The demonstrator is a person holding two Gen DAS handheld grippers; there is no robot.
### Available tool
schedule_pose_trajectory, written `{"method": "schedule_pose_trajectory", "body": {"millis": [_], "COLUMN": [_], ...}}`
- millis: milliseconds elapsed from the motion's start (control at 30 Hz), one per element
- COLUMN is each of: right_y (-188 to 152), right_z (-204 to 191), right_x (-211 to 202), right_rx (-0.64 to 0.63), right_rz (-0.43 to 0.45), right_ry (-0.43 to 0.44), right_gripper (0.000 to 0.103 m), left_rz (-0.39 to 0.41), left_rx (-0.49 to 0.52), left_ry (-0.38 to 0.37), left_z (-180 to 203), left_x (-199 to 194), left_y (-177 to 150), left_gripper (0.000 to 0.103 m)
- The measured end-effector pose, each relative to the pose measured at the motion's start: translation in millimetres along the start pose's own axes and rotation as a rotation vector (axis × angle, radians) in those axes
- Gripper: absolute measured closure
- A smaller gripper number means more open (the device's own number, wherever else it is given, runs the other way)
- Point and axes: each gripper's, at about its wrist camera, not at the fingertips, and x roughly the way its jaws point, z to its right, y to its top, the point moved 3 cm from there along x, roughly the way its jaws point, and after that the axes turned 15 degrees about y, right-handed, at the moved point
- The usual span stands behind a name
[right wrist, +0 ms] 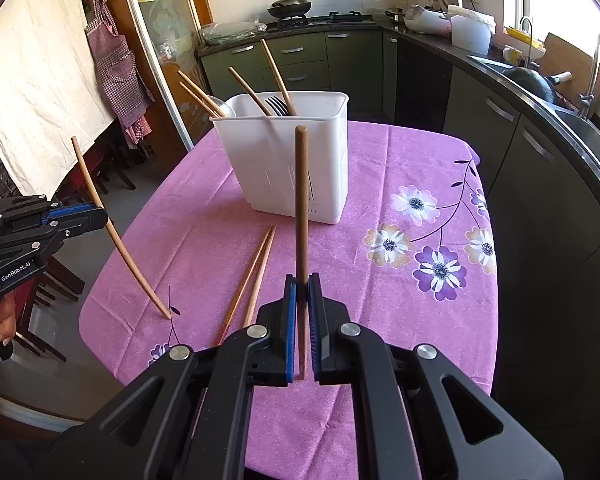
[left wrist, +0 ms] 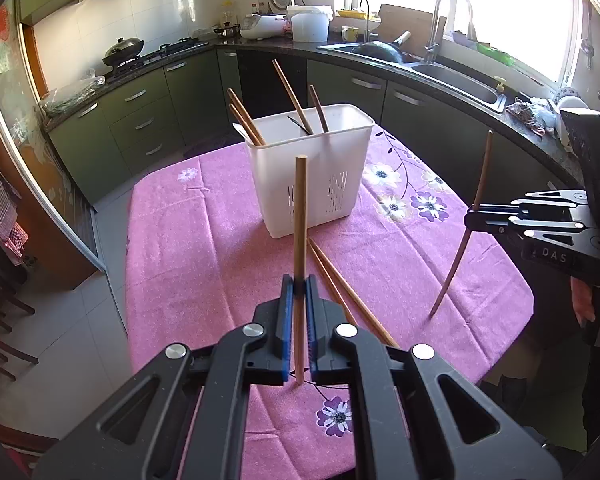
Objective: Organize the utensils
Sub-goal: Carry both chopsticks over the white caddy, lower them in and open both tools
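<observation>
- The left gripper (left wrist: pixel 299 286) is squeezed tight on a light chopstick (left wrist: pixel 299 216) that stands straight up.
- The right gripper (right wrist: pixel 302 288) is squeezed tight on a dark chopstick (right wrist: pixel 301 200).
- Just past both grippers, two loose chopsticks (right wrist: pixel 256 272) lie on the worktop (right wrist: pixel 380 160).
- Farther ahead stands the white utensil holder (left wrist: pixel 312 184).

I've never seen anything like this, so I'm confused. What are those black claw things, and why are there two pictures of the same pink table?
Those claws are grabbing tools. A person holds one in each hand, and each has a small camera looking along its fingers. That gives two pictures: one from the left gripper, one from the right gripper. Each also shows up at the edge of the other's picture.

Each gripper is squeezed shut on one chopstick: the left one's chopstick is lighter, the right one's chopstick darker. On the pink flowered tablecloth stands a white utensil holder, already holding chopsticks and a fork. Two more chopsticks lie in front of it.
</observation>
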Motion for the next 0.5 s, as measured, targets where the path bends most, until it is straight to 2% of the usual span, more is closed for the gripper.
{"method": "schedule_pose_trajectory", "body": {"millis": [500], "right_y": [17.9], "right_z": [-13.0], "right_x": [-0.3], "right_rx": [-0.034], "right_rz": [0.014], "right_ry": [0.018], "right_gripper": [0.096], "left_rz": [0.024], "left_rx": [0.001], "left_ry": [-0.013], "left_z": [0.4], "left_x": [-5.3], "left_y": [15.5], "left_gripper": [0.097]}}
